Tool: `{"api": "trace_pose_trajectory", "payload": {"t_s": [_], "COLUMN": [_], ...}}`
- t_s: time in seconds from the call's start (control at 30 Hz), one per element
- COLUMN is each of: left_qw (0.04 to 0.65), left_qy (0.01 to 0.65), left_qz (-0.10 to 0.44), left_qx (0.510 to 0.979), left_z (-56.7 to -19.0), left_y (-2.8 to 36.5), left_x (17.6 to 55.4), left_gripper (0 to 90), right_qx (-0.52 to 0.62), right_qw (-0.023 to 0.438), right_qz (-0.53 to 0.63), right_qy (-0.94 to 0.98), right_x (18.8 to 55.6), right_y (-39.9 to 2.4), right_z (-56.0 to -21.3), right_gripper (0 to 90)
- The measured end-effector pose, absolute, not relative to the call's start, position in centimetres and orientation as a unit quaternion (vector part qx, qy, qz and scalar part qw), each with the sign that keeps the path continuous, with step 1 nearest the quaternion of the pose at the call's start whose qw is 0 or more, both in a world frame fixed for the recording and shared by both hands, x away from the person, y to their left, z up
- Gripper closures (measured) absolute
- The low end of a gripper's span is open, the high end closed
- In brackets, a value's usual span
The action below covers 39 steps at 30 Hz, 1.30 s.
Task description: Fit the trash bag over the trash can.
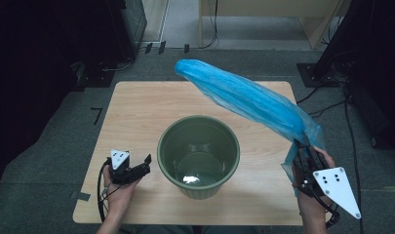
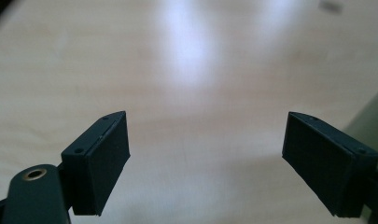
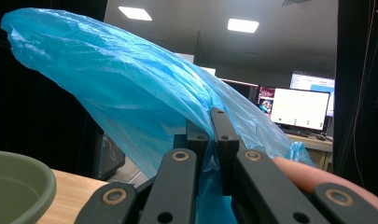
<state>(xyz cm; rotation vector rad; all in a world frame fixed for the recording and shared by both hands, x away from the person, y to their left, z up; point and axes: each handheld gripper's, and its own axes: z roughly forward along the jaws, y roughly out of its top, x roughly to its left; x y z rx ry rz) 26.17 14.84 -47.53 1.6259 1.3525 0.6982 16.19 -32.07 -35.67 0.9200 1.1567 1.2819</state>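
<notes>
Right gripper (image 3: 213,122) pinches the blue bag (image 3: 130,88); the bin (image 1: 198,156) has no liner yet

Both right jaws are closed tight on 1 edge of the bag, which billows up and away over the far right of the table (image 1: 136,102), puffed with air; the left gripper (image 1: 142,166) sits with its jaws wide apart and nothing between them (just left of the bin); judging by this, the bag is picked up and shaken open, while spreading its mouth and fitting it over the green bin's rim are still to do.

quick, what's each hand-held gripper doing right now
Left hand-held gripper: open, empty, over the table.
Right hand-held gripper: shut on the blue plastic bag.
</notes>
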Motion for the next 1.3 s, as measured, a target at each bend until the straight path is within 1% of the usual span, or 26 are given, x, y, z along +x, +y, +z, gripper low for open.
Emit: {"api": "trace_pose_trajectory", "payload": {"t_s": [0.07, 0.27, 0.53, 0.7, 0.9, 0.93, 0.97, 1.0, 1.3], "left_qw": [0.465, 0.516, 0.565, 0.579, 0.596, 0.598, 0.599, 0.601, 0.611], "left_qy": [0.543, 0.529, 0.49, 0.47, 0.452, 0.45, 0.448, 0.444, 0.414], "left_qz": [0.289, 0.293, 0.306, 0.317, 0.319, 0.32, 0.324, 0.325, 0.332], "left_qx": [0.637, 0.606, 0.589, 0.586, 0.582, 0.581, 0.58, 0.58, 0.587], "left_z": [-46.5, -43.4, -39.6, -37.8, -36.5, -36.3, -36.1, -35.9, -34.2], "left_y": [15.0, 15.5, 14.5, 13.5, 12.5, 12.3, 12.1, 11.9, 10.2], "left_x": [26.0, 25.9, 26.1, 26.4, 26.7, 26.7, 26.8, 26.8, 27.8], "left_gripper": [15.7, 15.8, 15.8, 16.3, 16.4, 16.8, 22.0, 24.5, 26.2], "right_qx": [0.39, 0.386, 0.38, 0.376, 0.37, 0.369, 0.368, 0.367, 0.353], "right_qw": [0.558, 0.556, 0.546, 0.542, 0.54, 0.54, 0.539, 0.539, 0.534], "right_qz": [0.544, 0.544, 0.545, 0.544, 0.541, 0.541, 0.54, 0.54, 0.54], "right_qy": [0.491, 0.496, 0.51, 0.519, 0.528, 0.529, 0.531, 0.532, 0.547], "right_x": [16.1, 16.2, 16.4, 16.5, 16.6, 16.7, 16.7, 16.7, 16.6], "right_y": [-32.0, -31.9, -31.1, -30.7, -30.5, -30.5, -30.4, -30.4, -30.1], "right_z": [-35.5, -35.4, -35.6, -35.8, -36.0, -36.0, -36.1, -36.1, -36.1], "right_gripper": [90.0, 90.0, 90.0, 90.0, 90.0, 90.0, 90.0, 90.0, 90.0]}}
